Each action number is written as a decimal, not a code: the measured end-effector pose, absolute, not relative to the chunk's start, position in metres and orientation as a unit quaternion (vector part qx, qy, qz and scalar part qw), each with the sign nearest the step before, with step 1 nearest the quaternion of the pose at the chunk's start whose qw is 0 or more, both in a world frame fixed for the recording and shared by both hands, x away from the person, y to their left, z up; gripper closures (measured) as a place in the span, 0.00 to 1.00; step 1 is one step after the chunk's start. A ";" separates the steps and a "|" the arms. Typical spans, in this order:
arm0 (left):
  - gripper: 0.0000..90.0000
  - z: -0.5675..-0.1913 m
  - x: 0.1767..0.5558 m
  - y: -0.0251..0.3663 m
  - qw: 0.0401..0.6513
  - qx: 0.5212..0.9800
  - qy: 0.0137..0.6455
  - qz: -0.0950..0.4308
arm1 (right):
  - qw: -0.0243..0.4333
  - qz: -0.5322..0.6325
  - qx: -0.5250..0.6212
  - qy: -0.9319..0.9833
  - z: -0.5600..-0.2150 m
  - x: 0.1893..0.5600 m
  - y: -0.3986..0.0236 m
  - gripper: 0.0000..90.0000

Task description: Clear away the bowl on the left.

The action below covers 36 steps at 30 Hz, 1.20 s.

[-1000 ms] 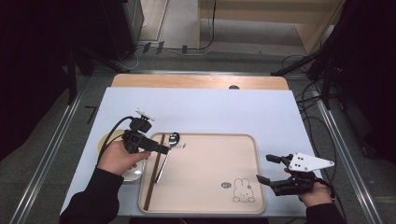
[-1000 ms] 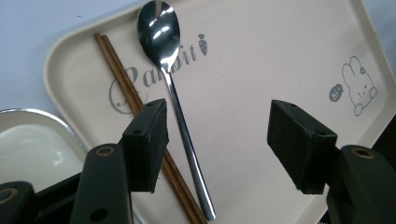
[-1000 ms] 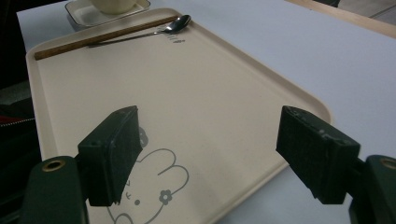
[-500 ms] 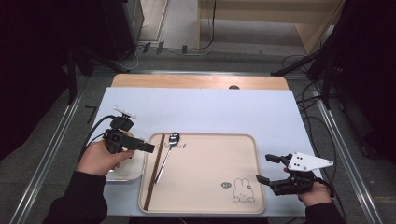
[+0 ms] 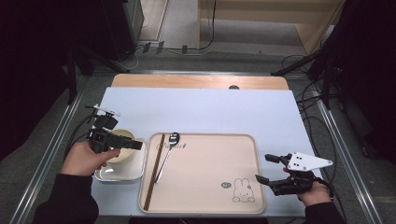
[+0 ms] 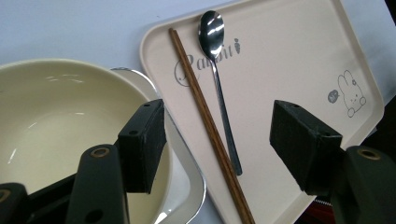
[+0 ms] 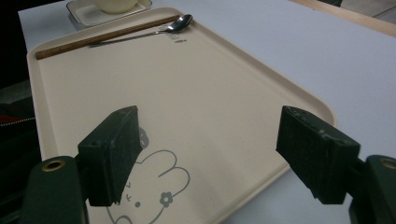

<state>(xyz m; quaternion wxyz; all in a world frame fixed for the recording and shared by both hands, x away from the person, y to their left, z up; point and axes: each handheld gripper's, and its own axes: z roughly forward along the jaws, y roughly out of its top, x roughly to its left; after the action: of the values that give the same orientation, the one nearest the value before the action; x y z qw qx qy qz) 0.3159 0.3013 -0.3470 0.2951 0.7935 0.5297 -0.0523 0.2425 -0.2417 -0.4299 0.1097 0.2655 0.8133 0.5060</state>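
L gripper (image 5: 133,143) jaws wide, over bowl (image 5: 122,150) beside tray (image 5: 205,196).

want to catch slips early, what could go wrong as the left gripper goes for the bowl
The left gripper hangs open over the cream bowl, which sits in a shallow metal dish. A grip on the smooth rim might slip, or drag the dish along. The dish lies close beside the tray, so a shove could jolt the chopsticks and spoon lying near that edge.
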 end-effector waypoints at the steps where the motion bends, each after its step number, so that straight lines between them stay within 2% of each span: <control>1: 0.41 -0.347 0.315 0.304 0.296 0.792 0.532 -0.052 | 0.110 0.506 0.265 0.814 -0.430 0.242 -0.242 0.25; 36: 0.40 -0.346 0.308 0.360 0.305 0.757 0.578 -0.029 | 0.102 0.503 0.263 0.817 -0.433 0.249 -0.236 0.25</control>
<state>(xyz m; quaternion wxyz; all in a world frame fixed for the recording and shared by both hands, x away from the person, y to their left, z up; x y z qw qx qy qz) 0.3080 0.3605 -0.3464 0.3049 0.7567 0.5776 -0.0293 0.2490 -0.2365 -0.4329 0.1018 0.2630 0.8169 0.5031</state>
